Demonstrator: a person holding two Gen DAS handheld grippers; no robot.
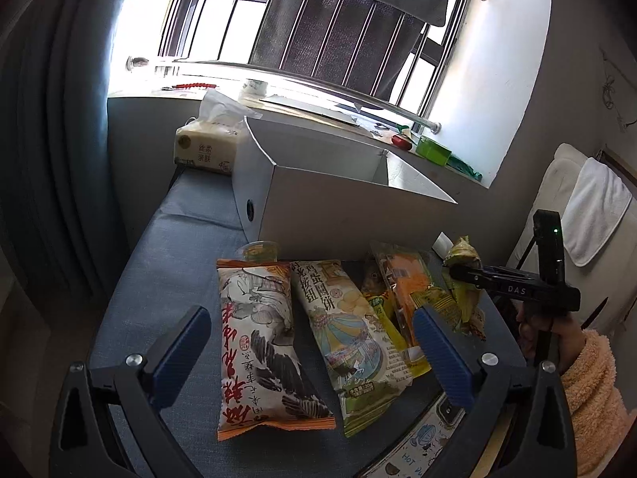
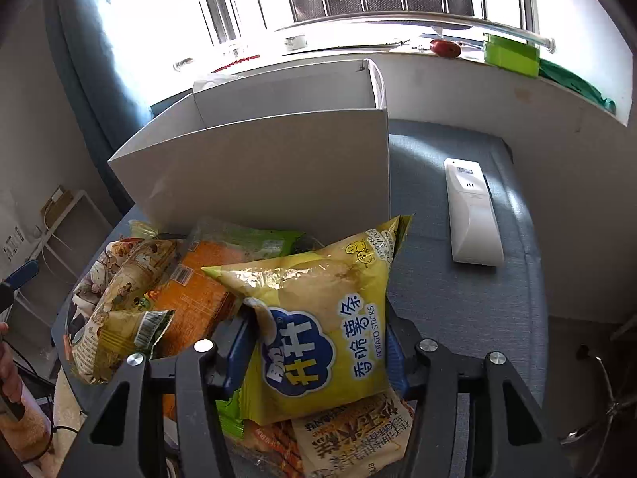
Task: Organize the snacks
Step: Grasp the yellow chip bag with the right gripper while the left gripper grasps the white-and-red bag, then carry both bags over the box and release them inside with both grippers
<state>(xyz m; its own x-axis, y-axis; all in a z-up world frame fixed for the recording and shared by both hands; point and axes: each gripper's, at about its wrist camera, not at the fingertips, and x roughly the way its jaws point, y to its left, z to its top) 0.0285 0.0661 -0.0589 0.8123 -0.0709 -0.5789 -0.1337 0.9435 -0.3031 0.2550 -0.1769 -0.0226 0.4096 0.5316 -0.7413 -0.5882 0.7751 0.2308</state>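
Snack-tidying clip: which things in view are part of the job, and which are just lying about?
Part of the job: yellow potato sticks bag in the right gripper; orange-edged snack bag; egg biscuit bag; white cardboard box.

Lying about: tissue pack; white remote; green container; white towel.

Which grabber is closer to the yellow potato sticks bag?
Right. The right gripper is shut on the yellow potato sticks bag, pads squeezing both sides. The left gripper is open over two other snack bags, apart from it.
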